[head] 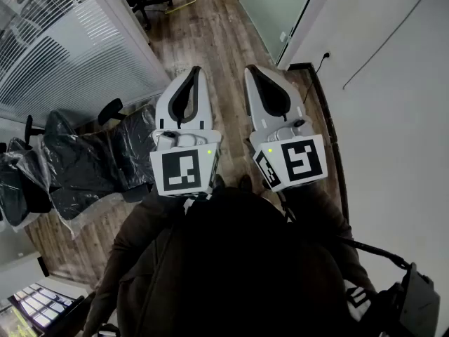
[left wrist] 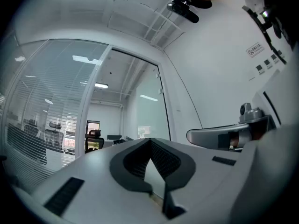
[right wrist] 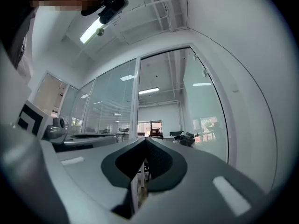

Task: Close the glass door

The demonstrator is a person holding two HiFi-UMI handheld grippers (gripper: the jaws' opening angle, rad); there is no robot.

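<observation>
Looking steeply down along a wood floor (head: 210, 34). Showing, at far left, a glass partition with blinds (head: 63, 48) and, below it, plastic-wrapped office chairs (head: 84, 163). Holding the left tool (head: 195, 74) and the right tool (head: 252, 72) side by side at centre, slightly apart from each other, both pointing forward over the floor. Pressing each tool's jaws together at the tips, clenched with only air inside the loop. Facing the glass door (head: 272, 5), standing ahead at upper right, well apart from both tools, just beside the white wall (head: 393, 83) filling the right edge.
</observation>
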